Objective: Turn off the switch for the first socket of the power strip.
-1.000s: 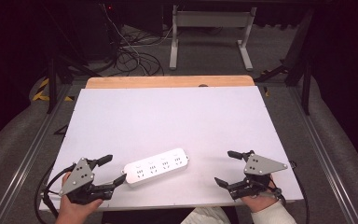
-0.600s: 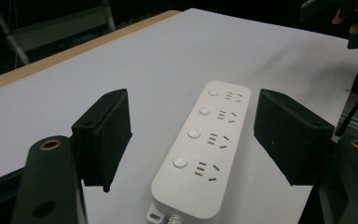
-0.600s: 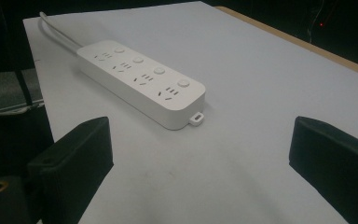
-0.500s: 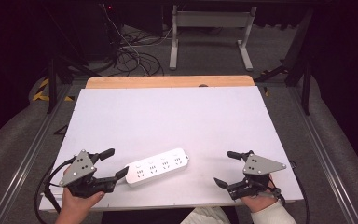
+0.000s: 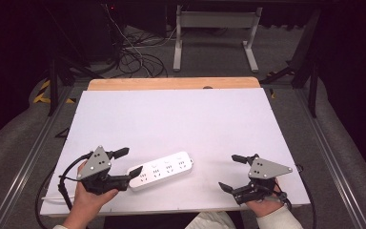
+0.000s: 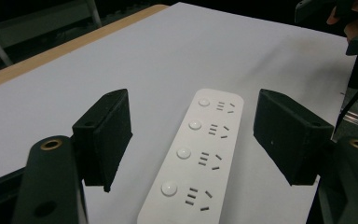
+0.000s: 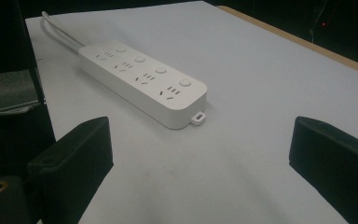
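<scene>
A white power strip [image 5: 161, 170] with several sockets and round buttons lies flat near the front of the white table top [image 5: 181, 114]. My left gripper [image 5: 129, 162] is open at the strip's left end, one jaw on either side of it. In the left gripper view the power strip [image 6: 196, 154] runs away between the wide-apart jaws of the left gripper [image 6: 196, 133]. My right gripper [image 5: 228, 171] stands open to the right of the strip, apart from it, holding nothing. In the right gripper view the power strip [image 7: 144, 79] lies ahead of the open right gripper [image 7: 200, 154].
The strip's white cord [image 7: 58, 30] trails off its far end toward the table's front left. A wooden edge [image 5: 171, 84] borders the far side. Metal rails [image 5: 33, 152] flank the table. Cables [image 5: 133, 57] and a stand [image 5: 214, 28] sit on the floor beyond.
My left gripper has moved forward and to the right, up to the strip's left end. The right gripper and the power strip have stayed put.
</scene>
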Demonstrator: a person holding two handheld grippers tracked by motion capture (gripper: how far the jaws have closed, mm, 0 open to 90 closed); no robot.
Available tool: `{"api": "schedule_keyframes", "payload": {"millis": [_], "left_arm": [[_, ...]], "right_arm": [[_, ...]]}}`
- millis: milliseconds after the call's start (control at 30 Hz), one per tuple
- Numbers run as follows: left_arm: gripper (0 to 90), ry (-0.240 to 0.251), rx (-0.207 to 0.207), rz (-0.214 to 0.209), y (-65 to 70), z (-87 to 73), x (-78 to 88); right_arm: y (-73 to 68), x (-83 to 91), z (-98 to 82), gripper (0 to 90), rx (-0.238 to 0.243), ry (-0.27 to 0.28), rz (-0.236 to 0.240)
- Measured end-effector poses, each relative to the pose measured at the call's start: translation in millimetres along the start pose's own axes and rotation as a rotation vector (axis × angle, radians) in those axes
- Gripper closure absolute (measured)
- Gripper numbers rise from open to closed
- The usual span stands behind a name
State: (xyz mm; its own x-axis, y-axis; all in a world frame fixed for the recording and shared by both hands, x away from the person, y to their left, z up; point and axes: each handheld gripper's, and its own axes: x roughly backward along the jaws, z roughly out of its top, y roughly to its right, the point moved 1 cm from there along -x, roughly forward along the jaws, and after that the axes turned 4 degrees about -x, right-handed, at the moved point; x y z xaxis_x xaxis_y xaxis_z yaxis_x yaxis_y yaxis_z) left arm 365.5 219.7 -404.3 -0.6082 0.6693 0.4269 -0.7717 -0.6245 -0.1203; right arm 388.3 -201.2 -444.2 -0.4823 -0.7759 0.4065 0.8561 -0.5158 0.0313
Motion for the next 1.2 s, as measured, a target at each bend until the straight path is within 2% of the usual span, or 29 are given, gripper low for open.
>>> {"api": "schedule_keyframes", "payload": {"millis": [233, 467, 767, 933, 1000, 1033, 1067, 1100, 1133, 1167, 1200], "left_arm": [[28.1, -0.019, -0.008, -0.021, -0.5, 5.6, -10.3], [28.4, -0.039, 0.002, -0.027, -2.3, 7.7, -18.9], [36.2, -0.076, 0.020, -0.041, -5.7, 8.6, -28.6], [47.9, -0.095, 0.020, -0.036, -7.1, 10.2, -30.7], [60.6, -0.108, 0.009, -0.026, -6.4, 9.5, -32.6], [60.6, -0.114, -0.005, -0.027, -6.1, 9.1, -33.0], [71.5, -0.124, -0.012, -0.026, -5.7, 8.7, -33.6], [75.8, -0.148, -0.017, -0.024, -5.3, 8.1, -34.7], [82.5, -0.148, -0.017, -0.024, -5.3, 8.1, -34.7], [82.5, -0.159, -0.014, -0.035, -5.3, 7.6, -35.1], [89.9, -0.171, -0.015, -0.038, -5.7, 7.5, -35.6]], "right_arm": [[-0.1, -0.4, -0.1, 6.4, -0.001, -0.001, 0.003], [-0.3, -0.4, -0.2, 6.4, -0.003, -0.004, 0.002], [0.1, -1.3, -0.5, 6.4, -0.002, -0.011, 0.005], [0.3, -1.4, -0.6, 6.4, -0.002, -0.010, 0.006], [0.3, -1.5, -0.7, 6.5, -0.003, -0.012, 0.007], [0.3, -1.5, -0.7, 6.5, -0.003, -0.012, 0.007], [0.4, -1.5, -0.8, 6.5, -0.004, -0.013, 0.007], [0.4, -1.5, -0.8, 6.5, -0.004, -0.013, 0.008], [0.4, -1.5, -0.8, 6.5, -0.004, -0.013, 0.008], [0.3, -1.5, -0.7, 6.5, -0.004, -0.013, 0.008], [0.4, -1.7, -0.8, 6.5, -0.002, -0.013, 0.009]]}}
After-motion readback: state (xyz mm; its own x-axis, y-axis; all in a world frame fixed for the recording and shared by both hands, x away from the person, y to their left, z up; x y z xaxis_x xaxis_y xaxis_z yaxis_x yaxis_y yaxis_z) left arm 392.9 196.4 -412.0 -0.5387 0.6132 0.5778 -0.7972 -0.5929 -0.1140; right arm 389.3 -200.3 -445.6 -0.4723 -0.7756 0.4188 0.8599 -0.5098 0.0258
